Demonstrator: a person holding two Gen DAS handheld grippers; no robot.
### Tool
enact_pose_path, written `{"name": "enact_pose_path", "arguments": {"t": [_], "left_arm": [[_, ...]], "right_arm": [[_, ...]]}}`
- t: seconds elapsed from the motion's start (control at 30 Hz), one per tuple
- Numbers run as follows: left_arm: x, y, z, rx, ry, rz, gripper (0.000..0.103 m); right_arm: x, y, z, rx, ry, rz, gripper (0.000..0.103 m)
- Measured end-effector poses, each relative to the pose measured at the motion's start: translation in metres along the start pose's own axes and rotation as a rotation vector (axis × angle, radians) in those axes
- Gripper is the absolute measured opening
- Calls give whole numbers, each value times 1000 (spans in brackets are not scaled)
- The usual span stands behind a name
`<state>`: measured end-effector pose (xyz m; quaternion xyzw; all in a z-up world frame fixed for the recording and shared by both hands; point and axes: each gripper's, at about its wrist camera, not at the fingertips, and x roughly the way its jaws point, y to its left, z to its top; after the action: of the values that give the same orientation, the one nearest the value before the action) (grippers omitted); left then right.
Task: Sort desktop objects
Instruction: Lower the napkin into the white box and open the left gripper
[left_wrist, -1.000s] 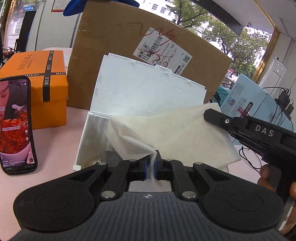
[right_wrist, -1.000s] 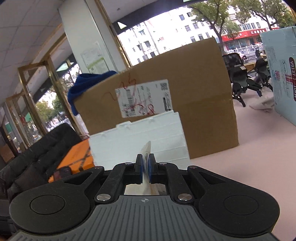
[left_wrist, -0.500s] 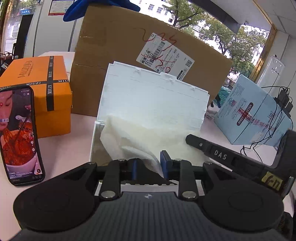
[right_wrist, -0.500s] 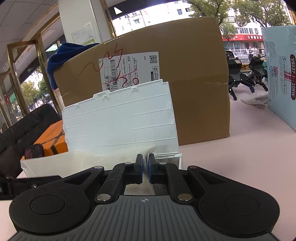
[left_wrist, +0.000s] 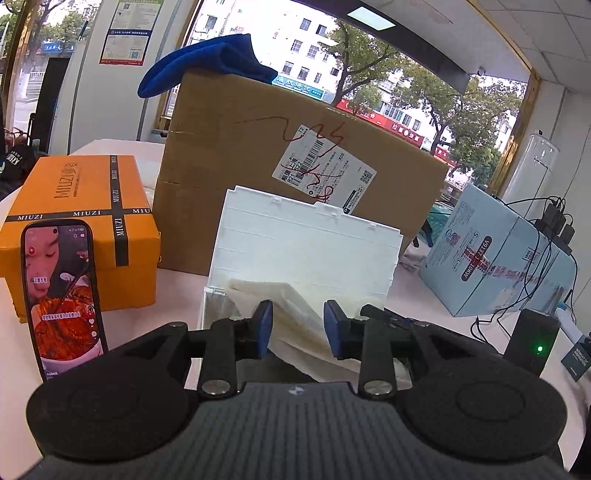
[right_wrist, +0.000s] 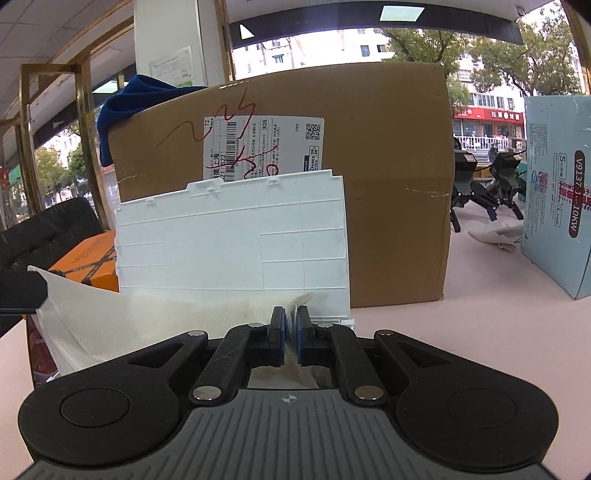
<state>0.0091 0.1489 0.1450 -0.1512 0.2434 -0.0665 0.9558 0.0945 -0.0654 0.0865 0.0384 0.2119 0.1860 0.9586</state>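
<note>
Big windows run along the back of the room, with trees and shopfronts outside, and a pale pink desk (right_wrist: 461, 332) spreads out in front of them. Biggest on it is a brown cardboard carton (left_wrist: 236, 177) with a shipping label scrawled over in red and a blue cloth (left_wrist: 210, 62) draped on its top corner. To its right sits a light blue box (left_wrist: 491, 258) with cables trailing behind it, and to its left an orange gift box (left_wrist: 77, 206) crossed with black ribbon. Leaning in front of the carton stands the raised lid of a white plastic case (left_wrist: 306, 243), the open tray below it. A cream tissue sheet (left_wrist: 291, 314) lies draped over that tray, spreading from the case towards the viewer. A phone (left_wrist: 62, 291) stands upright in front of the orange box, its screen lit with a video.

The left gripper (left_wrist: 298, 325) sits low over the tissue with its blue-padded fingers (left_wrist: 264, 317) spread apart, the sheet lying between and under them, and I cannot tell if either pad touches it. The right gripper (right_wrist: 290, 332) has its fingers (right_wrist: 277, 334) pressed nearly together, pinching a thin fold of the tissue at the case's right front corner. In the right wrist view the sheet stretches away to the left from that pinch.
</note>
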Motion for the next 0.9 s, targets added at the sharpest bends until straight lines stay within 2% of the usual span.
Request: {"name": "enact_pose_path", "arguments": {"t": [0.07, 0.1, 0.13, 0.17, 0.27, 0.33, 0.4, 0.53, 0.63, 0.7, 0.9], "left_arm": [[-9, -1, 3, 17, -36, 15, 33], [-14, 0, 4, 19, -61, 26, 38], [-20, 1, 5, 19, -89, 36, 48], [-24, 2, 6, 17, -119, 45, 52], [-25, 1, 5, 27, -153, 59, 50], [-15, -2, 0, 41, -144, 13, 50], [-1, -7, -7, 70, -113, -33, 46], [33, -10, -19, 97, 22, -65, 26], [56, -2, -24, 55, 119, -88, 25], [68, 4, -29, 39, 155, -79, 25], [85, 10, -37, 37, 184, -53, 25]], "right_arm": [[1, 0, -1, -5, -10, -11, 6], [2, 0, -2, -8, -15, -17, 6], [2, 0, -3, -11, -19, -24, 6], [3, 1, -4, -13, -22, -20, 6], [4, 2, -5, -14, -21, -12, 6], [4, 4, -5, -22, -25, -14, 6], [4, 4, -5, -21, -29, -18, 6], [5, 3, -6, -14, -36, -13, 6], [6, 0, -5, -6, -38, -1, 6], [6, -1, -4, -2, -37, 9, 6], [4, 0, 0, -31, -30, 48, 8]]}}
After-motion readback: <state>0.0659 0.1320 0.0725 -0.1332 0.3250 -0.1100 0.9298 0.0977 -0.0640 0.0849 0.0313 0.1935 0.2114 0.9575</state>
